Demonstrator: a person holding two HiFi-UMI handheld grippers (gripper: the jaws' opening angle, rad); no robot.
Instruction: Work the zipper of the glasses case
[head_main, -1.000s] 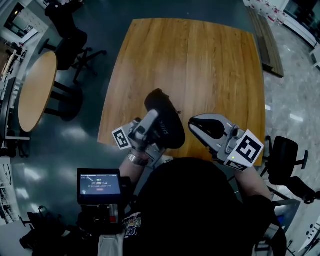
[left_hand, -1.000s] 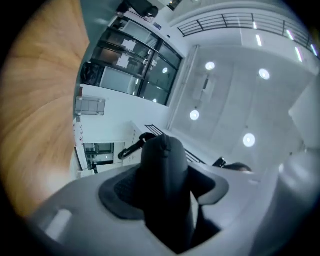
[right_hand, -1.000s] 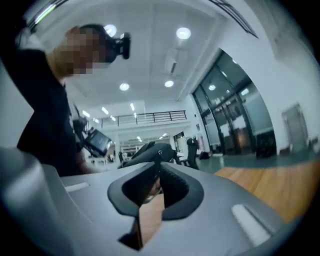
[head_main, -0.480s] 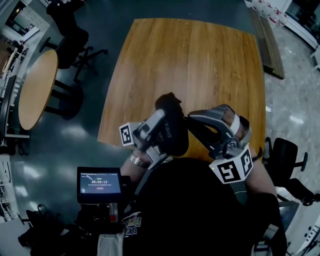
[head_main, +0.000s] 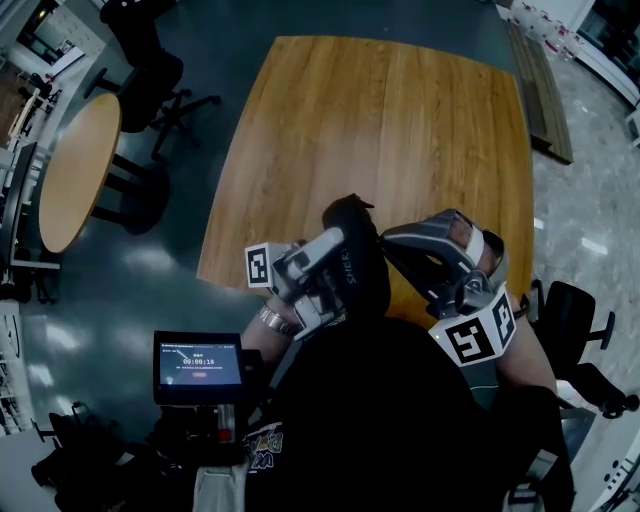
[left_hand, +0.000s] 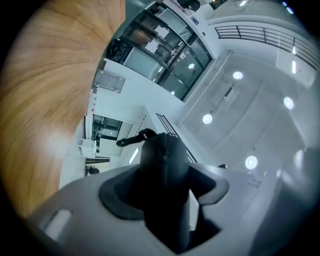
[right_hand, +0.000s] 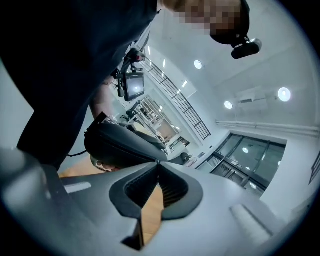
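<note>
My left gripper (head_main: 343, 250) is shut on a black glasses case (head_main: 362, 262) and holds it in the air over the front edge of the wooden table (head_main: 400, 120). In the left gripper view the case (left_hand: 162, 160) fills the gap between the jaws of the left gripper (left_hand: 162, 192), and its zipper pull (left_hand: 131, 139) sticks out free at the far end. My right gripper (head_main: 386, 244) is at the case's right side. In the right gripper view the right gripper (right_hand: 158, 164) has its jaws shut, with the tips right at the edge of the case (right_hand: 120, 145).
A round wooden table (head_main: 75, 170) and black office chairs (head_main: 150, 80) stand on the dark floor at the left. Another chair (head_main: 572, 320) is at the right. A small screen (head_main: 198, 368) hangs at my chest.
The left gripper has carried the case a little to the right. The right gripper has rolled over, come in against the case's right side, and its jaws have closed.
</note>
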